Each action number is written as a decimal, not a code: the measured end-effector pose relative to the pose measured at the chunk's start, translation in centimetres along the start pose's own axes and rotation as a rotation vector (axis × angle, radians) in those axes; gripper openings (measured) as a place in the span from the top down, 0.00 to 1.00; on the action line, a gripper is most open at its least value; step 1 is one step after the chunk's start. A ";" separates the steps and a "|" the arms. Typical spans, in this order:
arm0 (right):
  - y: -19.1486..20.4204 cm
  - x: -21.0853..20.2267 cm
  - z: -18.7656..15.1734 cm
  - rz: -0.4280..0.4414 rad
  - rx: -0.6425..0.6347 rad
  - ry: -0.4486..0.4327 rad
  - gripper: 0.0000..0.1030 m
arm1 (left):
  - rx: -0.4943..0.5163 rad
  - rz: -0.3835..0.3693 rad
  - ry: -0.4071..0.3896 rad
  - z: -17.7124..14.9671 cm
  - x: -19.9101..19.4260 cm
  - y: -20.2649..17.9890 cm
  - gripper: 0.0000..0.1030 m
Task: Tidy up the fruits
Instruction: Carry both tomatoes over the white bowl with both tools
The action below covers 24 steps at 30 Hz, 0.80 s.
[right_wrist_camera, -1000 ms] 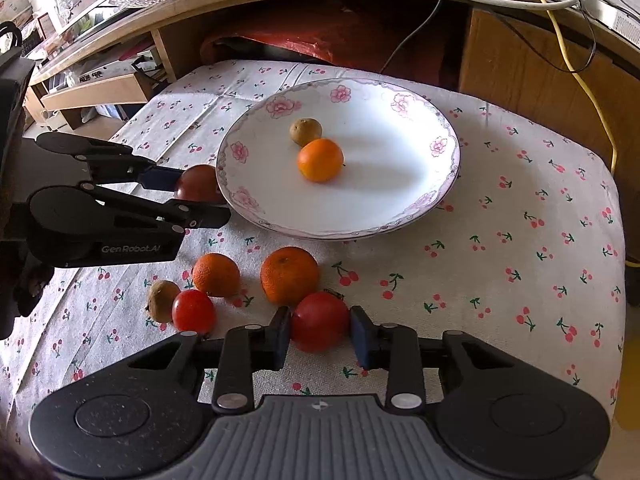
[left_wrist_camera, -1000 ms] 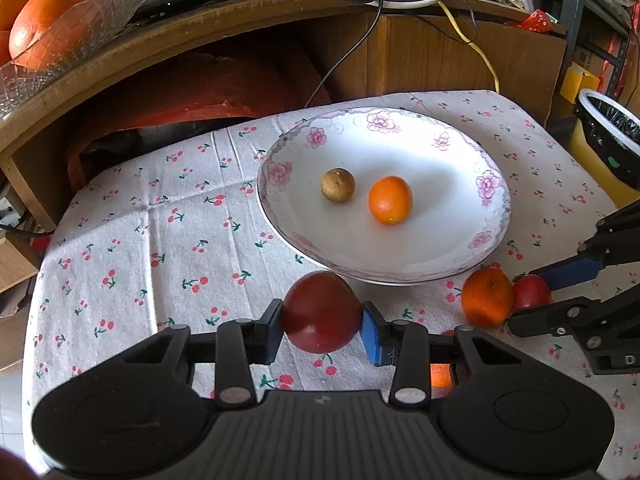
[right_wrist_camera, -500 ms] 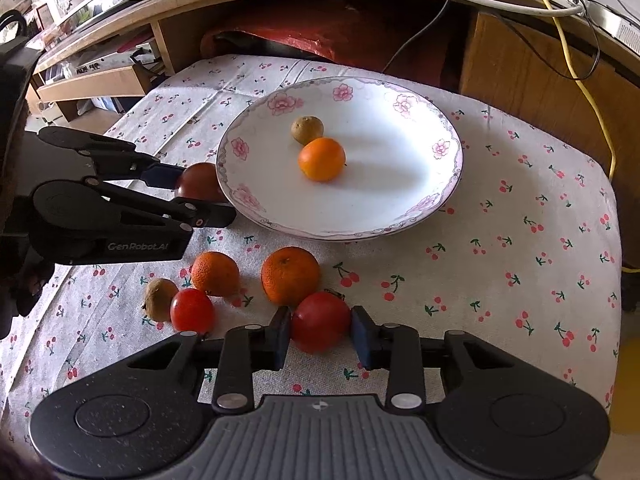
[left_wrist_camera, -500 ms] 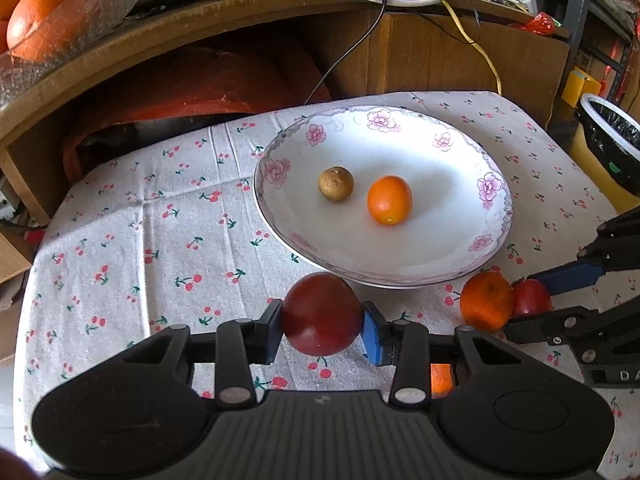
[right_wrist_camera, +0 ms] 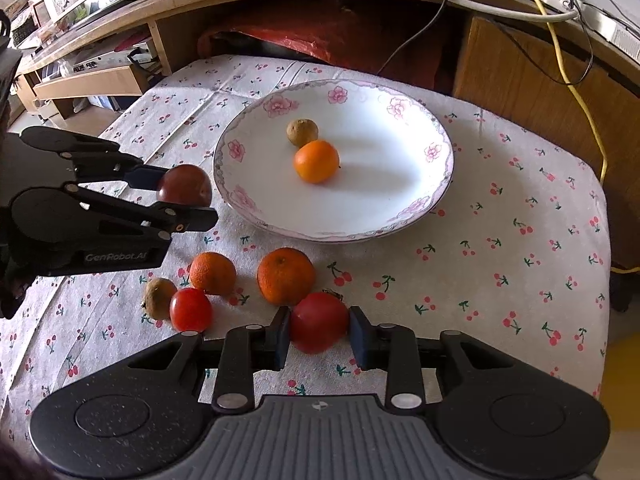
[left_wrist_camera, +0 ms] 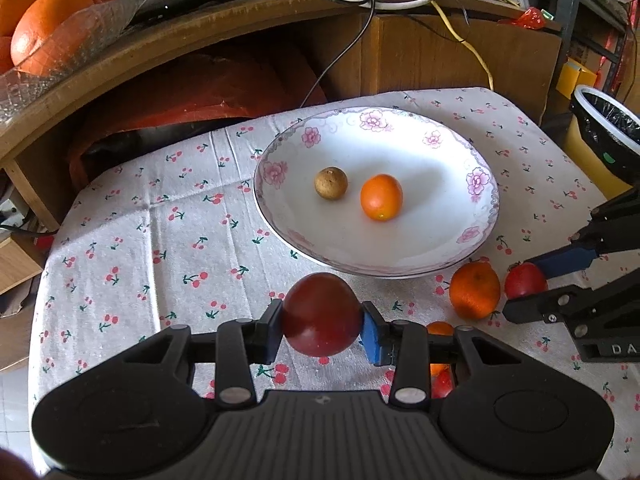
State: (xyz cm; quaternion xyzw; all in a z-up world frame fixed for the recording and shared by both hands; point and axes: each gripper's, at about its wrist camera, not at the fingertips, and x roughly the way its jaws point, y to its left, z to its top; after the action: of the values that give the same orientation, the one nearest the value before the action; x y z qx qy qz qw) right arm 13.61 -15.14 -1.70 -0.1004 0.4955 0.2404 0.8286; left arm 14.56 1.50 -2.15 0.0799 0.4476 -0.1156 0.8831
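My left gripper (left_wrist_camera: pixel 320 316) is shut on a dark red round fruit (left_wrist_camera: pixel 320 320), held above the cherry-print cloth just before the near-left rim of the flowered white plate (left_wrist_camera: pixel 400 240). In the plate lie a small orange (right_wrist_camera: pixel 316 161) and a brown fruit (right_wrist_camera: pixel 302 132). My right gripper (right_wrist_camera: pixel 319 328) is closed around a red tomato (right_wrist_camera: pixel 320 326) that rests on the cloth in front of the plate. Beside it lie two oranges (right_wrist_camera: pixel 285 276) (right_wrist_camera: pixel 212 273), a small tomato (right_wrist_camera: pixel 191 309) and a brown fruit (right_wrist_camera: pixel 159 297).
A wooden shelf behind the table carries a glass bowl of big oranges (left_wrist_camera: pixel 48 40) and loose cables (left_wrist_camera: pixel 460 28). A lined bin (left_wrist_camera: pixel 608 128) stands past the table's right edge. The cloth left of the plate (left_wrist_camera: pixel 140 240) is bare.
Very little has changed. The left gripper has drifted slightly left with the dark red fruit still in it. The right gripper stays around the red tomato.
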 end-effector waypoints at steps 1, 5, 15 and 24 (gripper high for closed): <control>0.0 -0.1 0.1 -0.001 0.000 -0.003 0.75 | 0.001 0.001 -0.001 0.0 -0.1 0.0 0.54; -0.1 -0.7 0.5 -0.005 0.005 -0.027 0.75 | 0.003 -0.003 -0.012 0.2 -0.7 0.0 0.54; 0.1 -1.8 2.1 -0.026 0.007 -0.086 0.75 | 0.026 -0.005 -0.055 1.7 -1.7 -1.1 0.54; 0.2 -2.3 2.9 -0.036 0.010 -0.120 0.75 | 0.038 0.002 -0.074 2.4 -2.1 -1.7 0.54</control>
State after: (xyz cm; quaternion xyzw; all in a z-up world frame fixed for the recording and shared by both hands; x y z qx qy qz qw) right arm 14.81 -14.45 1.74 -0.0904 0.4444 0.2285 0.8615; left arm 14.76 -0.48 0.87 0.0927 0.4124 -0.1262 0.8975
